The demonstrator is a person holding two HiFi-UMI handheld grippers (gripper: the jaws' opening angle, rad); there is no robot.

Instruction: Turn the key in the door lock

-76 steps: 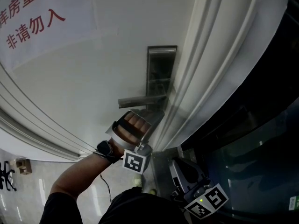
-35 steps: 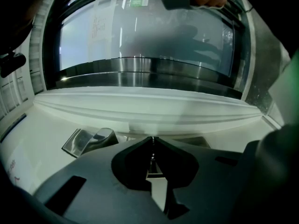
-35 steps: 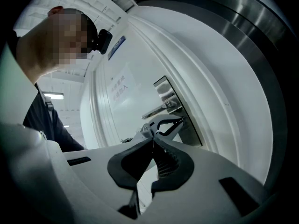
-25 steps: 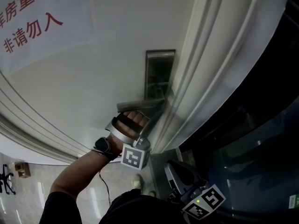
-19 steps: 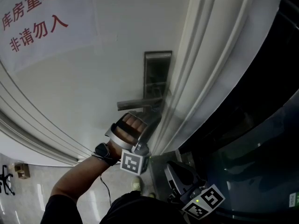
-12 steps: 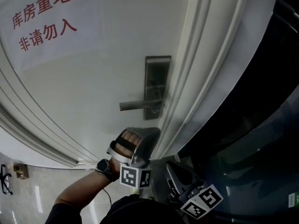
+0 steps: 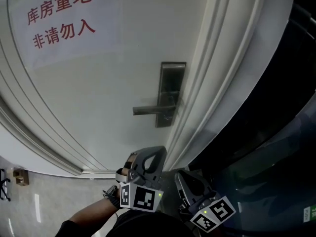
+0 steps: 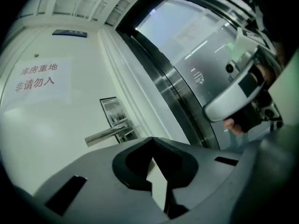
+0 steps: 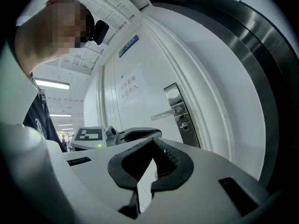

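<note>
A steel lock plate [image 7: 171, 93] with a lever handle [image 7: 153, 109] sits on the white door. The right gripper view shows a small key [image 9: 185, 125] in the keyhole under the lever [image 9: 164, 115]. In the head view the key is too small to make out. My left gripper [image 7: 150, 158] hangs well below the lock, clear of the door, its jaws shut on nothing [image 8: 152, 140]. My right gripper [image 7: 190, 182] is low beside it, also shut and empty [image 9: 153, 140]. The left gripper view shows the plate [image 8: 114, 118] and lever [image 8: 105, 134] ahead.
A paper sign with red characters [image 7: 61, 19] hangs on the door at upper left. White door-frame moulding [image 7: 212, 83] runs beside the lock, with a dark glass panel [image 7: 276, 132] to its right. Pale floor [image 7: 29, 201] shows at lower left.
My left gripper has pulled back from just under the lever handle, dropping down and away from the door. The right gripper has stayed low.
</note>
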